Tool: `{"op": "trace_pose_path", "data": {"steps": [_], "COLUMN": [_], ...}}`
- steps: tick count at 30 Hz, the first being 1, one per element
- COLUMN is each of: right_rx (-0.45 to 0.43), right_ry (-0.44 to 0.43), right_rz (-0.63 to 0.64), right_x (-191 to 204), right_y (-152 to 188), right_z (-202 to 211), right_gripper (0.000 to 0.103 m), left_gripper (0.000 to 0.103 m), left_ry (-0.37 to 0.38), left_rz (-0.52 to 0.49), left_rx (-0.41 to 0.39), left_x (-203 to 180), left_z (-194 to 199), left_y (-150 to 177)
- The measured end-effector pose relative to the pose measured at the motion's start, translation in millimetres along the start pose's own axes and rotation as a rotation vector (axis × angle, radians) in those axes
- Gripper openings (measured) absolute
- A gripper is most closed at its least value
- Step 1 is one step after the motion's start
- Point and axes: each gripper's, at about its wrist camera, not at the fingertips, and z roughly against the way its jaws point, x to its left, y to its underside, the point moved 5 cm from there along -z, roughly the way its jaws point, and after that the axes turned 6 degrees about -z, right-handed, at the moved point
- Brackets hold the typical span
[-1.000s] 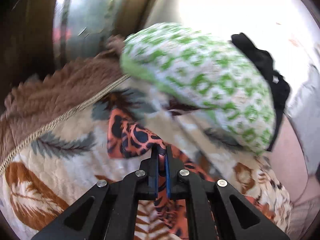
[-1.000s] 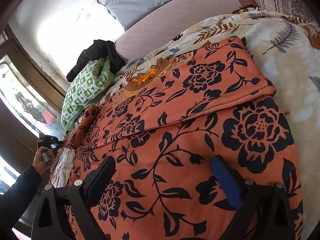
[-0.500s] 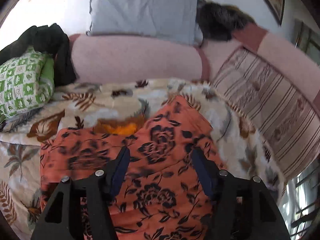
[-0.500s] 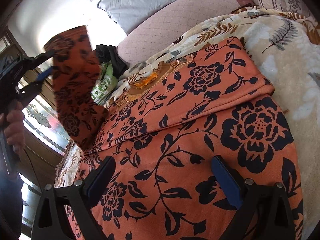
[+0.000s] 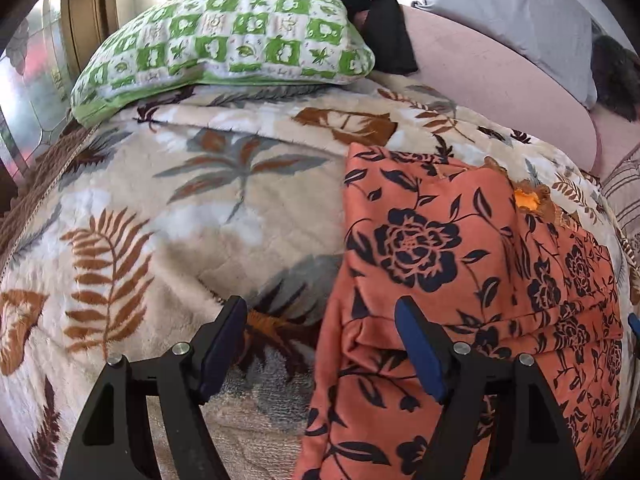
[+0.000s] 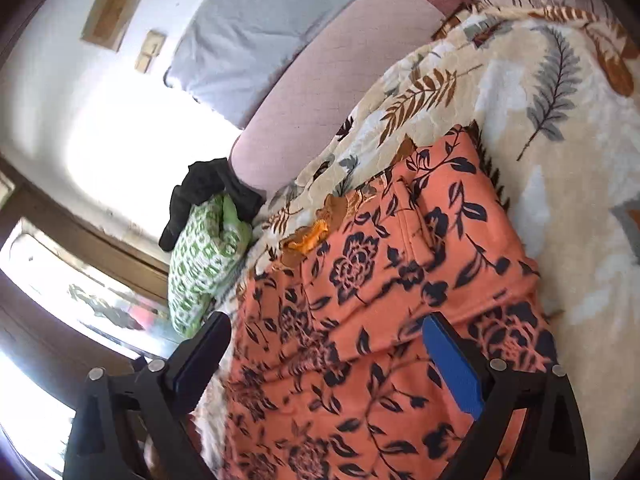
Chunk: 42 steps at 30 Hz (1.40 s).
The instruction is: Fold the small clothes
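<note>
1. It's all on a bed with a plush leaf-print blanket (image 5: pixel 192 216). A green-and-white checked pillow (image 5: pixel 224 40) sits at the far end with a black garment (image 5: pixel 384 28) bunched behind it, next to a pink padded headboard (image 5: pixel 492 76) and a grey pillow (image 5: pixel 516 8). There's a window with a wooden frame (image 6: pixel 92 248) off to the side.

2. The orange floral garment (image 5: pixel 460 280) lies folded on the blanket, one layer doubled over another.

3. The left gripper (image 5: pixel 320 328) hangs over the garment's edge, its jaws opening, with nothing clamped; one finger is above the blanket, the other above the orange cloth.

4. The right gripper (image 6: pixel 324 356) is spread wide over the same garment and isn't pinching anything.

5. The near end of the garment is cut off by the frame, and I can't tell if either gripper's tips actually touch the cloth.
</note>
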Motion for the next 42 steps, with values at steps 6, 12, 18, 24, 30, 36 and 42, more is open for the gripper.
{"op": "trace_pose_path", "data": {"steps": [6, 12, 18, 24, 30, 36, 42], "right_rx": [-0.002, -0.01, -0.151, -0.098, -0.181, -0.007, 0.02], "right_ry": [0.176, 0.341, 0.313, 0.477, 0.34, 0.384, 0.612], "right_rz": [-0.208, -0.156, 0.114, 0.062, 0.133, 0.158, 0.419], "right_x": [-38.4, -43.2, 29.6, -48.9, -14.6, -17.0, -0.4], "right_y": [-34.9, -36.4, -6.2, 6.2, -13.5, -56.1, -44.3], "right_z": [-54.0, -62.8, -4.9, -16.5, 20.3, -46.2, -71.3], "right_gripper": [0.089, 0.009, 0.008, 0.034, 0.077, 0.075, 0.009], "left_gripper": [0.077, 0.08, 0.08, 0.08, 0.083, 0.09, 0.095], "left_ry": [0.032, 0.037, 0.031, 0.035, 0.005, -0.106, -0.1], "left_rz": [0.02, 0.006, 0.006, -0.012, -0.1, -0.169, -0.161], "left_rx": [-0.004, 0.013, 0.013, -0.056, -0.09, 0.026, 0.018], "left_x": [5.8, 6.2, 7.5, -1.8, -27.1, -33.7, -26.5], "left_z": [-8.7, -21.7, -20.6, 15.0, 14.1, -38.3, -41.1], "left_y": [9.6, 11.0, 11.4, -1.2, -24.5, -3.5, -0.9]}}
